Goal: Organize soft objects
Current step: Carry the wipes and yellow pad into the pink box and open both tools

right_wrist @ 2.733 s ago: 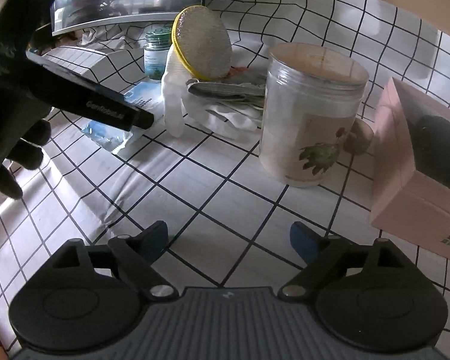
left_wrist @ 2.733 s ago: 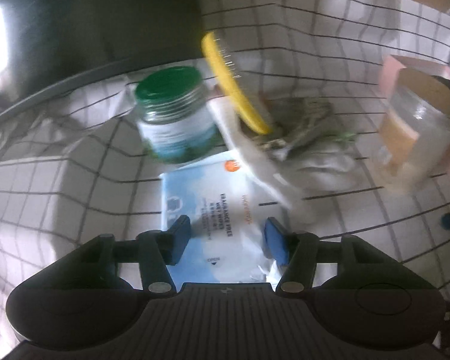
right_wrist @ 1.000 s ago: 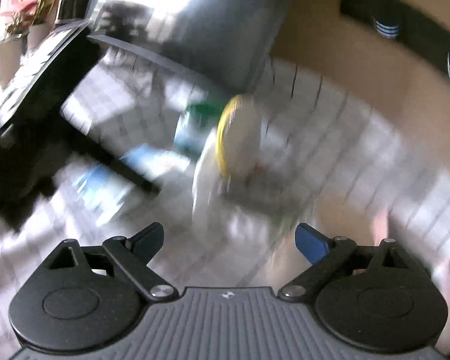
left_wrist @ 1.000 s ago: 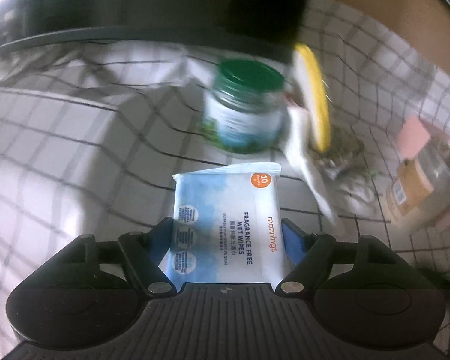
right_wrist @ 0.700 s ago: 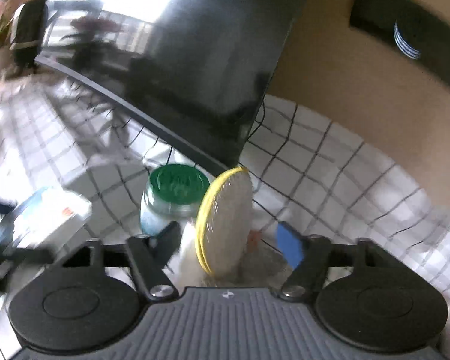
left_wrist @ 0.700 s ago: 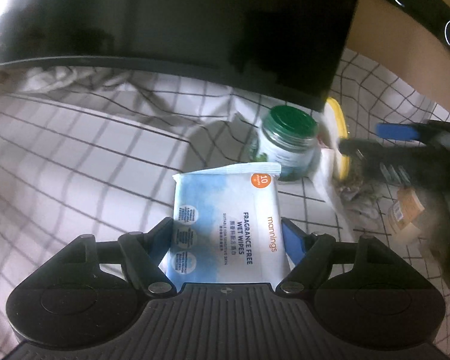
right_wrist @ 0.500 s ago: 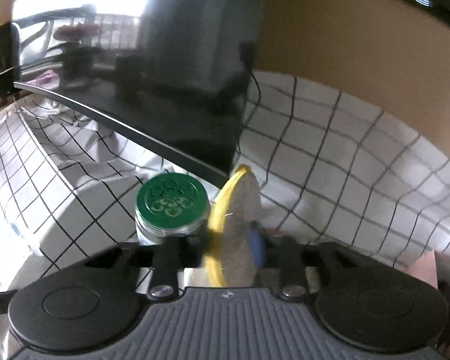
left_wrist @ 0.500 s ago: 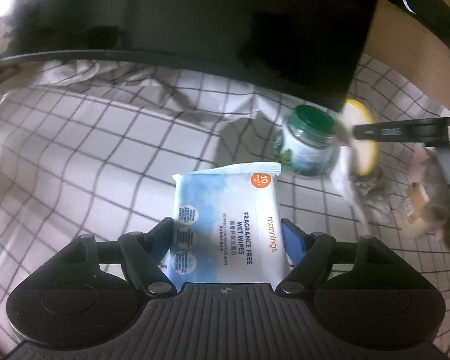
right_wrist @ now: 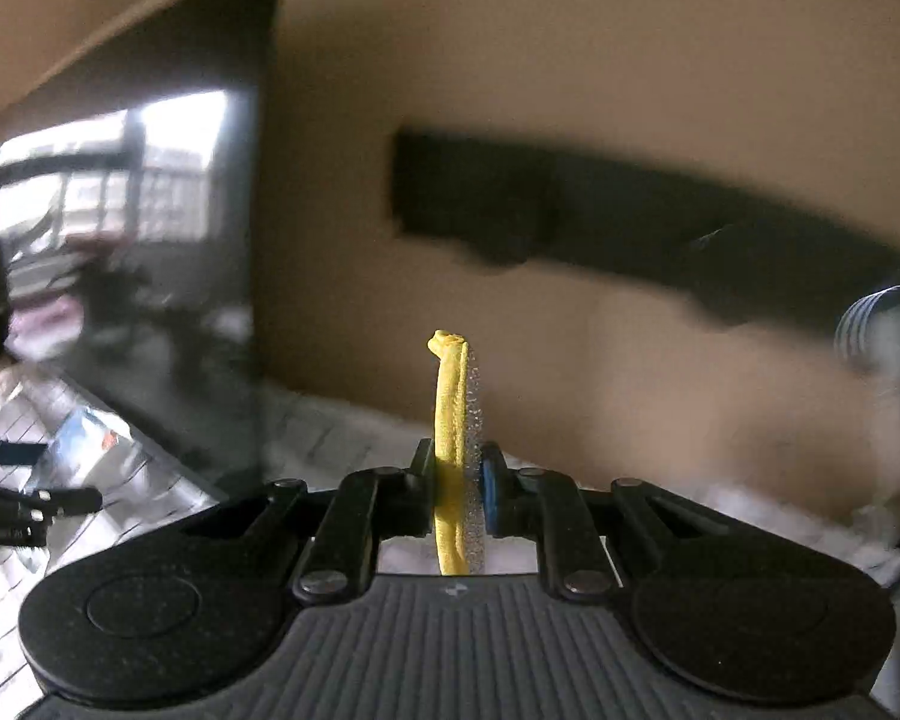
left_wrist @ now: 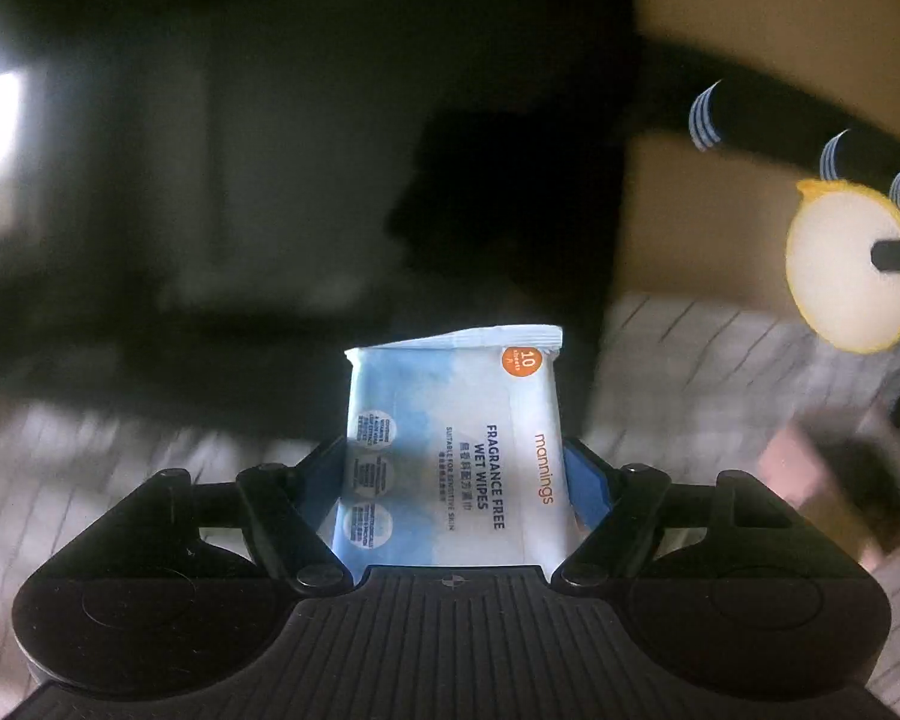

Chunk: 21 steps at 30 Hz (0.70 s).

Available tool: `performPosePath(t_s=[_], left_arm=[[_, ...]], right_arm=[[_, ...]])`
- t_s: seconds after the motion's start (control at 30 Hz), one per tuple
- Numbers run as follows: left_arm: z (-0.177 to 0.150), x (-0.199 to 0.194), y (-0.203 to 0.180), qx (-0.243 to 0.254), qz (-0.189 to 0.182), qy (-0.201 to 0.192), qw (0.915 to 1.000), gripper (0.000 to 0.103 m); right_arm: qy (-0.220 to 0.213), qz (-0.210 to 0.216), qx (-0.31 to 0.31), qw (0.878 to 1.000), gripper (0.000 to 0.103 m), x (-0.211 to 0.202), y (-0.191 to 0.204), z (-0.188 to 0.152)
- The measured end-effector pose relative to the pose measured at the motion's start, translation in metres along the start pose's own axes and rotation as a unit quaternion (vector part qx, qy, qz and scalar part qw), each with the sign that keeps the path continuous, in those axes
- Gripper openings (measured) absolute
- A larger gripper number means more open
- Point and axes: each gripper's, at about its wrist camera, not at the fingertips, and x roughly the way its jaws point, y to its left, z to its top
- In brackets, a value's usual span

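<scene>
My left gripper (left_wrist: 456, 468) is shut on a blue and white pack of wet wipes (left_wrist: 453, 450) and holds it up in the air, label facing the camera. My right gripper (right_wrist: 457, 483) is shut on a round yellow-rimmed sponge pad (right_wrist: 453, 456), seen edge-on between the jaws and lifted off the table. The same sponge pad (left_wrist: 849, 279) shows face-on at the far right of the left wrist view. The pack and left gripper show small at the left edge of the right wrist view (right_wrist: 84, 435).
A dark TV screen (right_wrist: 150, 252) stands at the left against a tan wall. A black wall shelf (right_wrist: 600, 228) with striped dishes hangs higher up. The checked tablecloth (left_wrist: 690, 372) lies below, blurred, with a pink box (left_wrist: 810, 468) at the right.
Both grippers have risen from the table. The right gripper closed on the sponge pad and lifted it away from the green-lidded jar. The left still holds the wipes.
</scene>
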Motion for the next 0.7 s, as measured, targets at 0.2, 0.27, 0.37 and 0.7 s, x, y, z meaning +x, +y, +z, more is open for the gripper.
performPosePath(t_s=[0.2,0.27,0.37,0.7], left_arm=[[0.048,-0.002,-0.089,0.030,-0.070,-0.037,0.9964,0.081],[0.055,0.004,-0.118,0.033,-0.099,-0.033,0.9940,0.081],[0.056,0.016,-0.169,0.047,-0.138,-0.021,0.9891,0.081],[0.011,0.082,-0.298,0.063,-0.227,0.075,0.9690,0.081]], right_arm=[[-0.032,-0.075,0.018,0.996,0.014,-0.050,-0.081,-0.006],[-0.032,-0.094,0.034,0.994,0.014,-0.063,-0.110,-0.014],[-0.026,-0.120,0.045,0.991,0.014,-0.073,-0.143,-0.025],[0.002,-0.139,0.073,0.988,0.014,-0.077,-0.187,-0.050]])
